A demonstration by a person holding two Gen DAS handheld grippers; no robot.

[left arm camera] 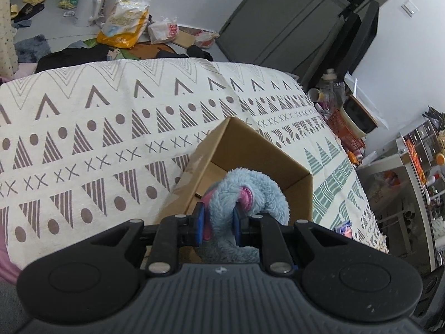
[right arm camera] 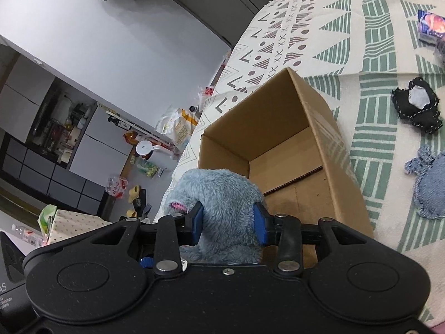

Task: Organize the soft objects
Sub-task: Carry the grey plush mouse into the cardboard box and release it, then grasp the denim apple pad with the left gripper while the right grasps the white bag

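Observation:
A fluffy light-blue plush toy (left arm camera: 250, 192) with pink patches hangs over the near rim of an open cardboard box (left arm camera: 250, 150). My left gripper (left arm camera: 218, 222) is shut on the plush, its blue pads pressed into the fur. In the right wrist view the same plush toy (right arm camera: 222, 194) sits between the blue pads of my right gripper (right arm camera: 229, 222), which is also shut on it, just before the cardboard box (right arm camera: 319, 128). The box interior shows only bare cardboard. A black fabric piece (right arm camera: 417, 108) and a denim-blue soft toy (right arm camera: 431, 186) lie on the patterned cloth to the right.
The box stands on a cream cloth (left arm camera: 83, 139) with brown and green geometric print. A small printed packet (right arm camera: 429, 26) lies at the far right. Beyond the cloth's edge, the floor holds bags (left arm camera: 125, 19), a white kettle (left arm camera: 86, 2) and slippers. A cluttered shelf (left arm camera: 417, 167) stands to the right.

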